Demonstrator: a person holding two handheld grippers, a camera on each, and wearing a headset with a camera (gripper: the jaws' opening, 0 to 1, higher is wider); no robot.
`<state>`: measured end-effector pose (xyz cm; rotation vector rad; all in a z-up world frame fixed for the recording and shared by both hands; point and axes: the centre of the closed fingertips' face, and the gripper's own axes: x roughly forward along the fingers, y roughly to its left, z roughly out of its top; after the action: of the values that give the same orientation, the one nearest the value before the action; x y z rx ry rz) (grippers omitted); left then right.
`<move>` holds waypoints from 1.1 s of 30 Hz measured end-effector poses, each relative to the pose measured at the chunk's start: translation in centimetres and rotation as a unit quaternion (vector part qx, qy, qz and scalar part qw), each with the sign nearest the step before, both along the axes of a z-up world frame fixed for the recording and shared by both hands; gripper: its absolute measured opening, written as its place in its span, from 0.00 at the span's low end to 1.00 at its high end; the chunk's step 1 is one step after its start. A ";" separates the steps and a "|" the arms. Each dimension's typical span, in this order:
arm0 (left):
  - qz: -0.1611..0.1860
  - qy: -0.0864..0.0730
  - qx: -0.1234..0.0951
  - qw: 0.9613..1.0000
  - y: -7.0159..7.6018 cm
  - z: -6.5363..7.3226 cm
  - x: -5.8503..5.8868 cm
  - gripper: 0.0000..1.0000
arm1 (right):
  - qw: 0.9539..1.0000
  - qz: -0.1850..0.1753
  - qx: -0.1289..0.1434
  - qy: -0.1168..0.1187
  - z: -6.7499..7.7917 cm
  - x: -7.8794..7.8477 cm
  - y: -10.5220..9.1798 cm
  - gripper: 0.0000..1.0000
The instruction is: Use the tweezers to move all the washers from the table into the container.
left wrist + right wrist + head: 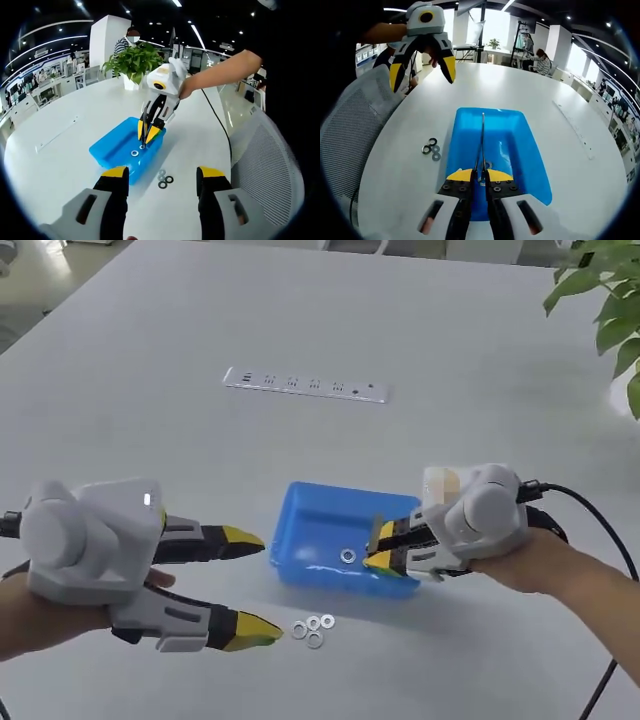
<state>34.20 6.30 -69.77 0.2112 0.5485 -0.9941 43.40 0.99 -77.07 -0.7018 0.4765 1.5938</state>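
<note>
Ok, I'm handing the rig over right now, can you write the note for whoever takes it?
Left gripper: open, empty, held beside the container.
Right gripper: shut on the tweezers, tips down inside the container.
Done: one washer lies in the container.
Left: three washers clustered on the table, on the person's side of the container.

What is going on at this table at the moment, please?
A person is working with a gripper in each hand. The right gripper is shut on the tweezers, held over the blue container, where one washer already lies. A small cluster of washers lies on the table beside the container. The left gripper is open and holds nothing, near that cluster.
</note>
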 end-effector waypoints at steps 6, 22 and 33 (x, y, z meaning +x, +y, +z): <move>0.001 0.003 0.002 1.000 0.2 -0.2 0.0 0.59 | 1.000 0.002 -0.003 0.000 -0.2 0.0 -0.1 0.10; -0.037 -0.024 0.010 0.999 -1.9 1.0 3.0 0.56 | 1.000 0.003 0.000 0.001 -0.2 0.0 0.0 0.10; -0.080 -0.039 0.028 0.996 -4.0 1.3 5.5 0.47 | 1.000 0.004 0.001 0.000 -0.2 0.0 0.0 0.10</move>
<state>39.74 2.28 -68.44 0.3462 0.4932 -1.1220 43.43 0.97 -77.30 -0.7029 0.4727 1.6016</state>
